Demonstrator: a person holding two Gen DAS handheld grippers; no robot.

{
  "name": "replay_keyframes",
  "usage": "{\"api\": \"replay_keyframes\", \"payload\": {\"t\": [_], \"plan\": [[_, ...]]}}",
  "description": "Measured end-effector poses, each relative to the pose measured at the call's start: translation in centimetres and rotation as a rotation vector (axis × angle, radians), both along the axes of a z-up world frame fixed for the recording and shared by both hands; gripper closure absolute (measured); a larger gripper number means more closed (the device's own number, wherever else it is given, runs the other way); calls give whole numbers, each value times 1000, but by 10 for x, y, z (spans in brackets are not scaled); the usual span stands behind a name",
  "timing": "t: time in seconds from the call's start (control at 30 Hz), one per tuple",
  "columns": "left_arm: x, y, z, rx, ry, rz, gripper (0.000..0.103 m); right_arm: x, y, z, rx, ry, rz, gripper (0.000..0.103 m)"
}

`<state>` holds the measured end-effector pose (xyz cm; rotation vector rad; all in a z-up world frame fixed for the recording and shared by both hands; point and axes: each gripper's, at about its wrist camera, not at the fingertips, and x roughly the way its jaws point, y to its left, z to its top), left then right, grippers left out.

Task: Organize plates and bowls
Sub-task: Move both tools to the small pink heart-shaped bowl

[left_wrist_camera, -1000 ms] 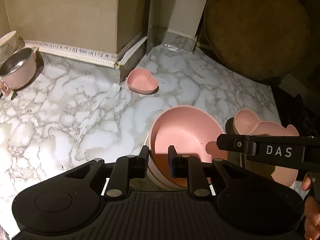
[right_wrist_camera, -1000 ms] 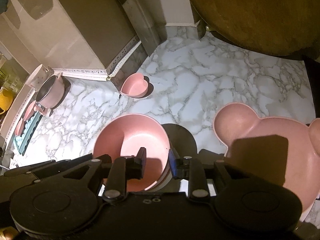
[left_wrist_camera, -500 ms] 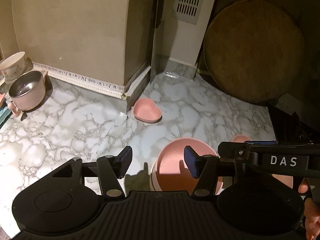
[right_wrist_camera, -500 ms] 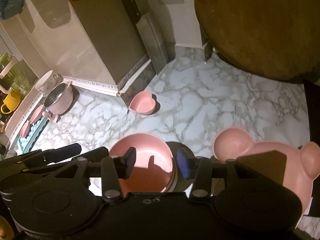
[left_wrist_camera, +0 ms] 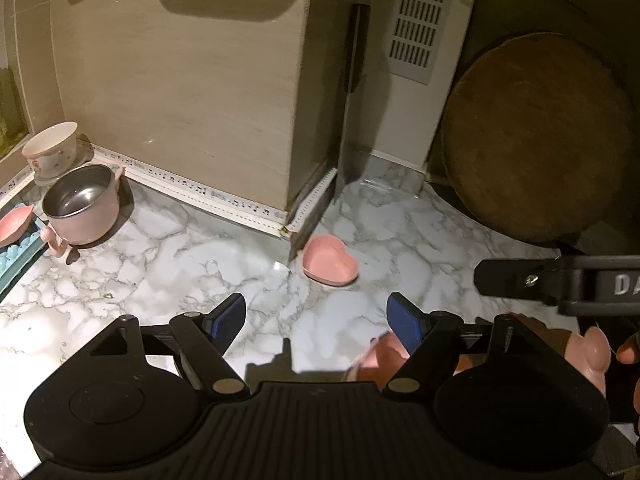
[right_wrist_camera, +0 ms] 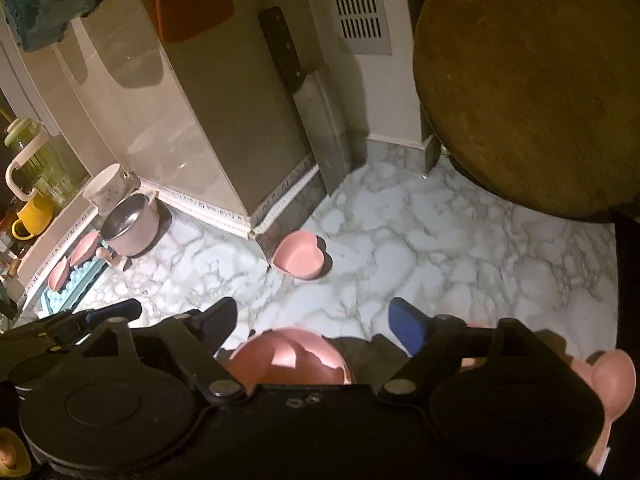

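A round pink bowl (right_wrist_camera: 292,356) sits on the marble counter just below my right gripper (right_wrist_camera: 316,316), which is open and empty above it. A sliver of it shows in the left wrist view (left_wrist_camera: 380,354) by the right finger. My left gripper (left_wrist_camera: 316,320) is open and empty above the counter. A pink bear-shaped plate (right_wrist_camera: 612,376) lies at the right, mostly hidden by the grippers; it also shows in the left wrist view (left_wrist_camera: 592,350). A small pink heart-shaped dish (left_wrist_camera: 329,265) sits farther back by the wall corner, also in the right wrist view (right_wrist_camera: 298,259).
A pink pot (left_wrist_camera: 80,204) and a white cup (left_wrist_camera: 50,150) stand at the far left by a blue rack (right_wrist_camera: 76,280) holding pink plates. A round wooden board (left_wrist_camera: 536,136) leans at the back right. A cleaver (right_wrist_camera: 308,96) leans on the wall.
Both grippers have opened wide and pulled up and back from the round pink bowl, which stays on the counter.
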<state>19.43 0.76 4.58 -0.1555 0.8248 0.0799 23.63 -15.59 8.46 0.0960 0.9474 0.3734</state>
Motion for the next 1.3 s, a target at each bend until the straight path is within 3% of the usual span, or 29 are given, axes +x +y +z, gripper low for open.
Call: {"api": "replay_keyframes", "payload": {"t": [0.07, 0.5, 1.1, 1.3], "plan": [[7, 3, -1, 2, -1, 13, 26, 5, 2, 0, 8, -10, 4, 9], [61, 22, -27, -28, 53, 100, 26, 74, 15, -33, -5, 72, 33, 9], [122, 31, -93, -76, 151, 135, 26, 158, 30, -109, -68, 227, 44, 18], [132, 31, -113, -92, 183, 140, 26, 170, 42, -129, -69, 265, 57, 26]]}}
